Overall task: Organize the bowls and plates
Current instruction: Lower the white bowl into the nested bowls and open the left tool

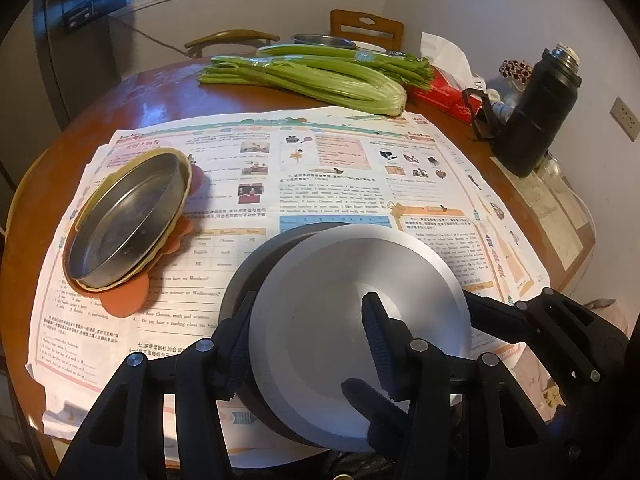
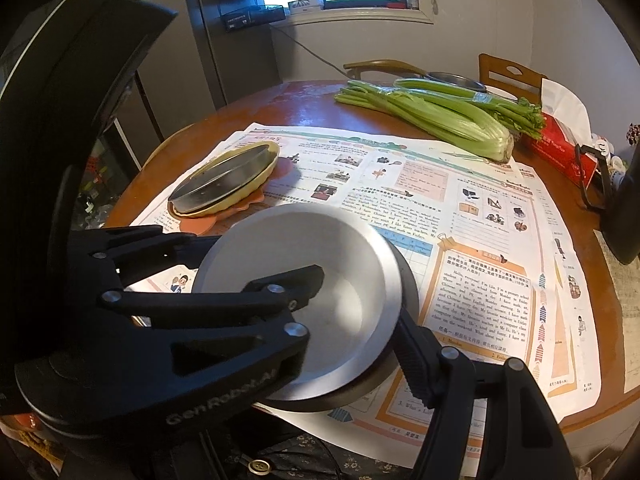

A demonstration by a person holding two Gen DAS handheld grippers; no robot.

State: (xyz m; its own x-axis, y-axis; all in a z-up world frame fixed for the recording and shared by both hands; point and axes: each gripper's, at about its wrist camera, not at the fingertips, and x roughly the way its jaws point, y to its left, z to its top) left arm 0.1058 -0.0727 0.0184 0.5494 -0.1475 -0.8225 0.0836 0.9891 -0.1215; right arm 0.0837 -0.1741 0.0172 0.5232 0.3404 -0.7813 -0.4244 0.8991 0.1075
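A white bowl (image 1: 352,320) sits tilted inside a dark grey bowl (image 1: 244,276) on the newspaper near the table's front edge. My left gripper (image 1: 310,298) is shut on this pair, one finger against the dark bowl's outer wall and the other inside the white bowl. My right gripper (image 2: 352,336) holds the opposite side. Its outer finger (image 2: 416,340) presses the rims, while its inner finger is hidden behind the left gripper (image 2: 208,264). Left of the bowls, a steel pan (image 1: 128,216) rests in a yellow dish (image 1: 182,204) on an orange mat (image 1: 128,300).
Newspaper (image 1: 340,168) covers the round wooden table (image 1: 160,92). Celery (image 1: 320,76), a red tissue box (image 1: 444,92) and a steel bowl (image 1: 324,40) lie at the back. A black flask (image 1: 536,108) stands at the right. Chairs (image 1: 366,28) stand behind the table.
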